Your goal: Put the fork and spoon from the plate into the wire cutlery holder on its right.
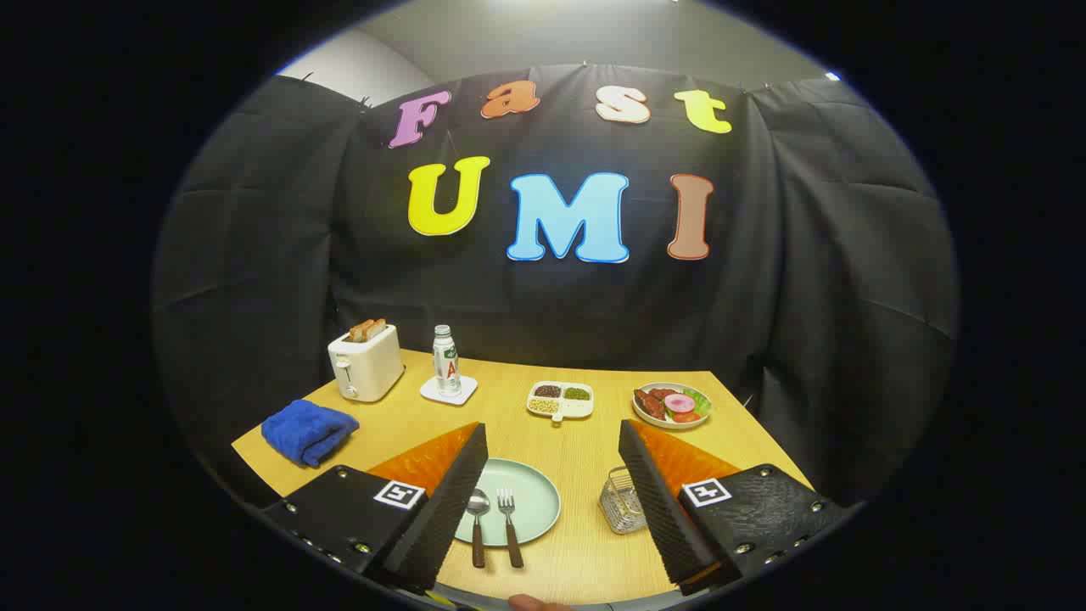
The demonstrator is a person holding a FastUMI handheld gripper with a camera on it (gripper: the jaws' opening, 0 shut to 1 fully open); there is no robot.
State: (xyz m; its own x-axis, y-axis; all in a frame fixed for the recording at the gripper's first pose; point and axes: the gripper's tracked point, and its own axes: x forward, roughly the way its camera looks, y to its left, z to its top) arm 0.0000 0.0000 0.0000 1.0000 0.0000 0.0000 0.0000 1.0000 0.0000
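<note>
My jaws (553, 501) stand wide open, holding nothing, above the near edge of the table (585, 450). Between them, low centre of frame, the plate (534, 492) carries the spoon (478, 522) and fork (509, 524) side by side, handles toward me. The holder (622, 502) sits just right of the plate, partly behind my right finger. Toaster (365, 363), bottle (445, 361) and towel (309, 430) sit left of centre.

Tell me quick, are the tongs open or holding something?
Tongs: open, holding nothing; the spoon and fork lie on the plate between the two fingers.
</note>
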